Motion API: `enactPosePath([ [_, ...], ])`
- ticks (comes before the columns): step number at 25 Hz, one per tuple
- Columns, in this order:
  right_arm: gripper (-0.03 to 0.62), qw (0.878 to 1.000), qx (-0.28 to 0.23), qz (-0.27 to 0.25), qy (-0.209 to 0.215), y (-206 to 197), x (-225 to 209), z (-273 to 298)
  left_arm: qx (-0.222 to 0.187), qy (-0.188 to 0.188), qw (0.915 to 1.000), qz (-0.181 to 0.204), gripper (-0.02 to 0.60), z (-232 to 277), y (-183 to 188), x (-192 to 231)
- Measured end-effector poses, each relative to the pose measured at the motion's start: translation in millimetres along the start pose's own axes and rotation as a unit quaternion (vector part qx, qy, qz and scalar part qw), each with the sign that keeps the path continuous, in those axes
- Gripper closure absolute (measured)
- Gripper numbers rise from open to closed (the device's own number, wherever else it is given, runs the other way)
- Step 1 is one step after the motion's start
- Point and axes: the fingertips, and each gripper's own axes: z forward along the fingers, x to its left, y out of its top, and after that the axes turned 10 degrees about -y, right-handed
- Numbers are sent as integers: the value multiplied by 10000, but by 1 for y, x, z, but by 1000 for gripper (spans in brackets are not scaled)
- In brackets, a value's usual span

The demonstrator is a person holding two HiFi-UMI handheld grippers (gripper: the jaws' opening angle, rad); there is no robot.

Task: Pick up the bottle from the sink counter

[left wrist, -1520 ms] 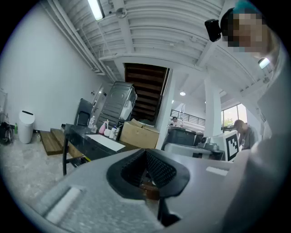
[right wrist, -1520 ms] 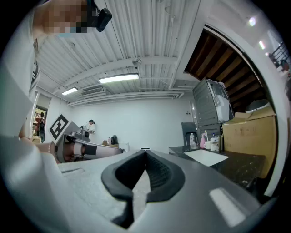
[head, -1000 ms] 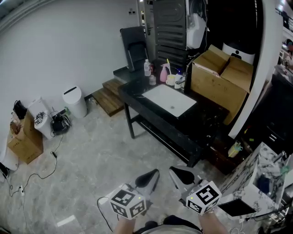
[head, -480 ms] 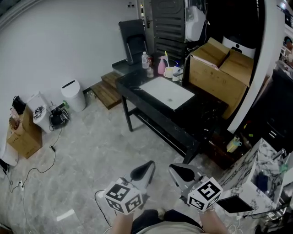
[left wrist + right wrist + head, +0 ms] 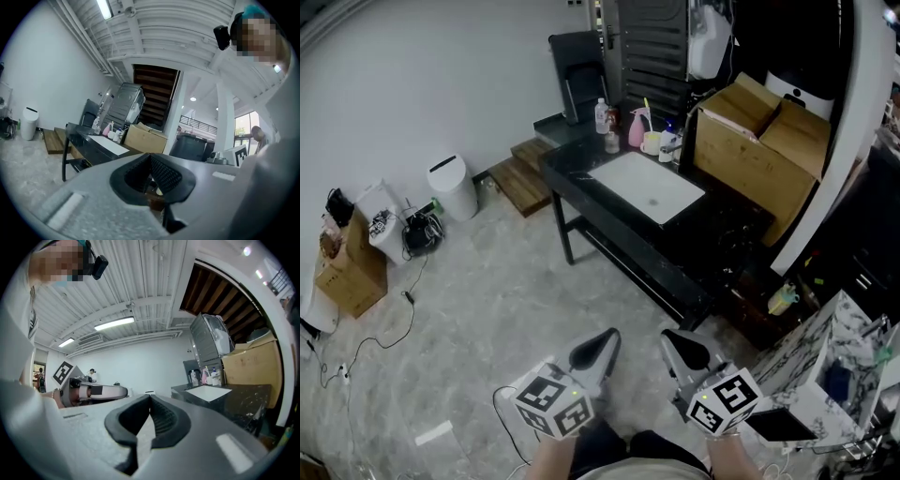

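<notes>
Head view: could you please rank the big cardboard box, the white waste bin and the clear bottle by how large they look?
1. big cardboard box
2. white waste bin
3. clear bottle, by far the smallest
All stand well away from the camera, so the order seems safe.

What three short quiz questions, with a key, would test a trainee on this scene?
1. True or false: the left gripper holds the bottle.
2. The fingers of the right gripper are: A wide open; B shut and empty; C shut on the bottle.
3. Fill in: the white bin stands on the ____.
Key: 1 false; 2 B; 3 floor.
</notes>
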Motion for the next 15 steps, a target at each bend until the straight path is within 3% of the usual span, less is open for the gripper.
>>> enactPosePath([
  [8, 591, 9998, 137, 41, -150, -6, -18, 81, 78, 67, 9999, -39, 575, 25, 12, 87],
  [15, 591, 9993, 147, -68, -345, 10, -24, 191, 258, -313, 9992, 45, 575, 57, 50, 178],
])
